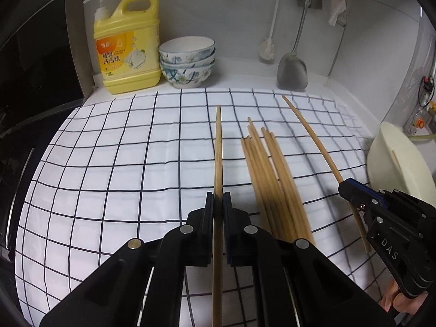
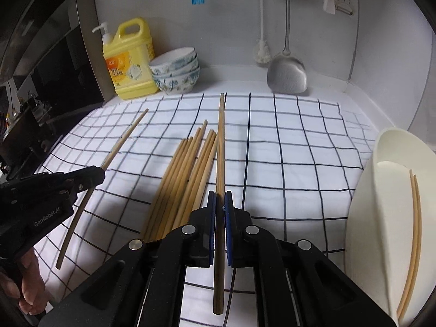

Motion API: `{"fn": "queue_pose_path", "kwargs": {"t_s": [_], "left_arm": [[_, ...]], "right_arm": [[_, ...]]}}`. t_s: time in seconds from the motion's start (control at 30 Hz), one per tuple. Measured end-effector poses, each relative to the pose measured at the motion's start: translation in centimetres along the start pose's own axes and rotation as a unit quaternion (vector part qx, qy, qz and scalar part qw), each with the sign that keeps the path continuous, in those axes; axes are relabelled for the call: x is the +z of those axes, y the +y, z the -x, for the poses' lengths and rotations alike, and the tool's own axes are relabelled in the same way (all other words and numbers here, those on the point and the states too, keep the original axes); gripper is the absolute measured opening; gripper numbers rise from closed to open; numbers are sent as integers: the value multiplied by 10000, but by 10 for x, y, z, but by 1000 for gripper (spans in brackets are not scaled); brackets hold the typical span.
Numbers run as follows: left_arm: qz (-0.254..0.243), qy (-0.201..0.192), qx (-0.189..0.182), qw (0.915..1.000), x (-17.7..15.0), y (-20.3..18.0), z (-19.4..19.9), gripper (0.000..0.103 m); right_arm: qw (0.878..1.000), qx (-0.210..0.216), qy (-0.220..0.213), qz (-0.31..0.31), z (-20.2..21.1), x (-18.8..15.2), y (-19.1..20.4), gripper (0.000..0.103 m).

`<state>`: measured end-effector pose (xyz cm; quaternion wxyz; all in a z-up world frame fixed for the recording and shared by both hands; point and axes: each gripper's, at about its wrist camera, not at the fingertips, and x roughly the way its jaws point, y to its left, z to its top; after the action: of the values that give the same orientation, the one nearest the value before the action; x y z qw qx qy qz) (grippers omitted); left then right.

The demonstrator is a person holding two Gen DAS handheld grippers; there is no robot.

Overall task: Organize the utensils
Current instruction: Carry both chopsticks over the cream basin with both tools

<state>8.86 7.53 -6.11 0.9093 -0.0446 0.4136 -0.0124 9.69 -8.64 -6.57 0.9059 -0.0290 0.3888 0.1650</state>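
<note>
on the checked cloth [image 1: 114,163] covering the desk, a loose bundle of chopsticks [image 2: 179,179] lies at frame centre; the cream holder [image 2: 381,218], lower right, already has two. the left gripper [image 1: 218,199] and right gripper [image 2: 220,199] each pinch one chopstick near its rear end, so a long overhang could pivot, slip out or miss the holder's mouth.

The right gripper [image 1: 344,188] has the letters "DAS" on its side. The left gripper [image 2: 99,175] says "GenRobot.AI". The yellow soap bottle [image 1: 128,46] has Chinese words, too blurry to read.
</note>
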Motion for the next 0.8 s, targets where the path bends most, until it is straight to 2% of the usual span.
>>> {"fn": "queue_pose_path", "kwargs": {"t_s": [0.23,0.37,0.57,0.8], "left_arm": [[-220,-296,-302,9989,17,-28,31,7],[-431,-347,-630,9965,30,-58,40,7],[-829,-274,-1105,9900,38,-128,39,7],[-1289,-206,-1341,9823,39,-211,28,7]], "right_arm": [[9975,-111,-662,-212,63,10,-14,6],[9934,-336,-987,-479,100,8,-42,6],[9860,-819,-1064,-988,132,-6,-101,6],[9751,-1344,-963,-1476,146,-23,-159,6]]}}
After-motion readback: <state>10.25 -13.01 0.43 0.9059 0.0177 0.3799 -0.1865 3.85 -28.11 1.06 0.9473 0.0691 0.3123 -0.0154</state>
